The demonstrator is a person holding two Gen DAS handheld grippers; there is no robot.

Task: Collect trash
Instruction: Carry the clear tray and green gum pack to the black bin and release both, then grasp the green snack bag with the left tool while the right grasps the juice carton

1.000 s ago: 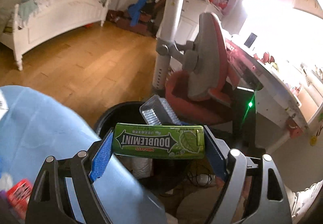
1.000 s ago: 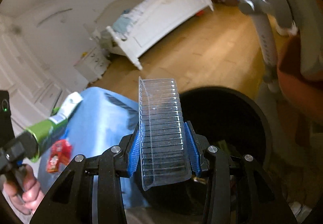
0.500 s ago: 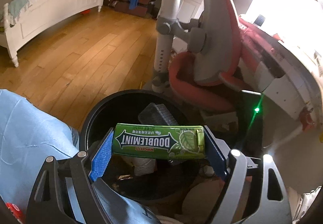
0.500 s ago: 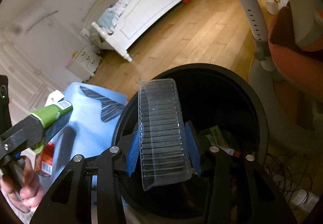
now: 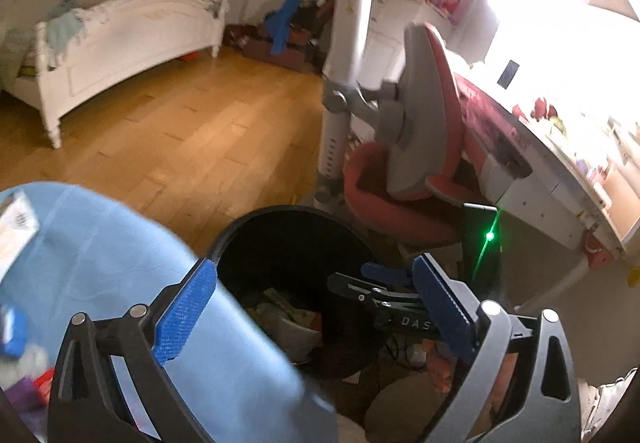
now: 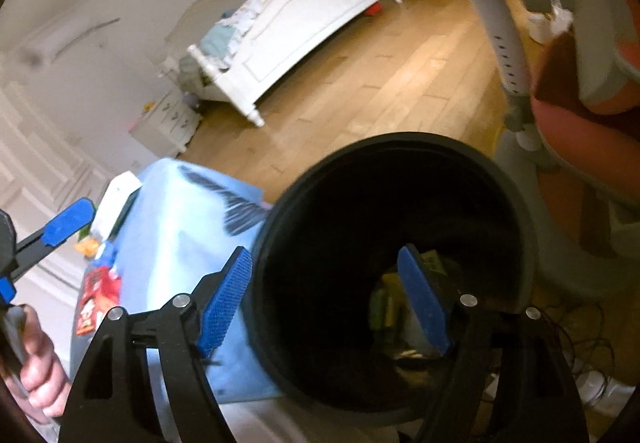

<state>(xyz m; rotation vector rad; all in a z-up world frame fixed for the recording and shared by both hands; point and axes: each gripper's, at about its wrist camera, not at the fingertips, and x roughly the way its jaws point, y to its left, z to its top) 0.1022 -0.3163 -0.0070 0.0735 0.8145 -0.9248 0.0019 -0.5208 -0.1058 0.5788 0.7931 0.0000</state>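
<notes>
From the left wrist camera we see the left gripper (image 5: 316, 303) spread wide with nothing between its blue pads (image 5: 186, 309); its jaws have just been opening. Our landmark is the black trash bin (image 5: 240, 239), whose dark mouth lies just beyond the fingertips. Inside the bin we make out crumpled pale and greenish trash (image 5: 280, 307) near the bottom, too blurred to name piece by piece. To the left of the bin, touching its rim from this angle, lies the bench (image 5: 100, 263) under a light blue cover, with a few blurred small items at its far left edge. To the right of the bin the right gripper (image 5: 384, 279) reaches in over the rim. Behind the bin stands a red and grey chair (image 5: 412, 131), and well beyond it, across the wooden floor (image 5: 180, 123), a white bed (image 5: 132, 39). From the right wrist camera we see the right gripper (image 6: 326, 301) parted and empty, its jaws having just been opening, held directly above the bin (image 6: 280, 243) so that the right pad hangs over the opening. Down in the bin we see yellowish-green trash (image 6: 384, 303) in shadow. Left of the bin the blue-covered bench (image 6: 180, 235) carries a red packet (image 6: 96, 299) near its left edge, and further left one blue pad of the left gripper (image 6: 68, 221) shows, with a hand (image 6: 38, 371) below it. The bed (image 6: 300, 27) lies far behind the bin.
</notes>
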